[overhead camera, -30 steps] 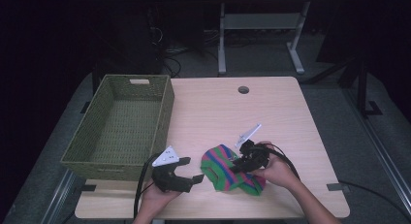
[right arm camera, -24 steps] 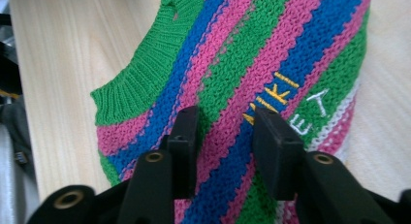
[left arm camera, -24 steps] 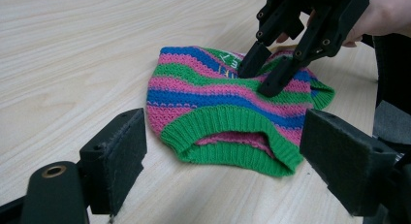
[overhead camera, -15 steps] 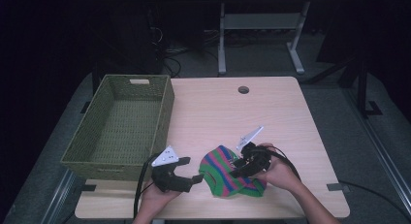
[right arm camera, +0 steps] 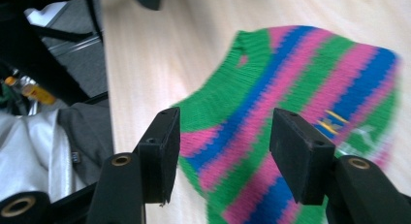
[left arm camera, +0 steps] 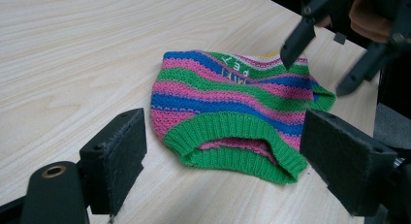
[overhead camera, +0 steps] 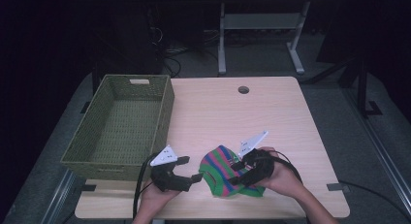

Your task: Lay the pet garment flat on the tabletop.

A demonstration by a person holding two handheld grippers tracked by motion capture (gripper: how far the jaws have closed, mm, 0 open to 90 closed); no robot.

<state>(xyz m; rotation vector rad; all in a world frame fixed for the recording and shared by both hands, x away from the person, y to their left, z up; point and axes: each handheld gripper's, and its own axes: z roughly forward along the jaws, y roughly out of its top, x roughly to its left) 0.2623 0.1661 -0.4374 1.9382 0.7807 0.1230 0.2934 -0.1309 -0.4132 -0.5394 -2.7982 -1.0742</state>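
Nothing looks stowed yet: the striped green, pink and blue knitted garment (overhead camera: 232,173) lies flat at the light wooden counter's (overhead camera: 232,112) six o'clock edge, between the gaping, empty left tongs (overhead camera: 190,169) and right tongs (overhead camera: 236,173), the green woven basket (overhead camera: 121,124) at nine o'clock unfilled.

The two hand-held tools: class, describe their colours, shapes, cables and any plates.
The left tool and the right tool are both black, each with two flat rectangular jaws faced with dark pads. Each carries a pale three-cornered plate on top and trails a black cable. The person's forearms are bare, with no sleeves in view.
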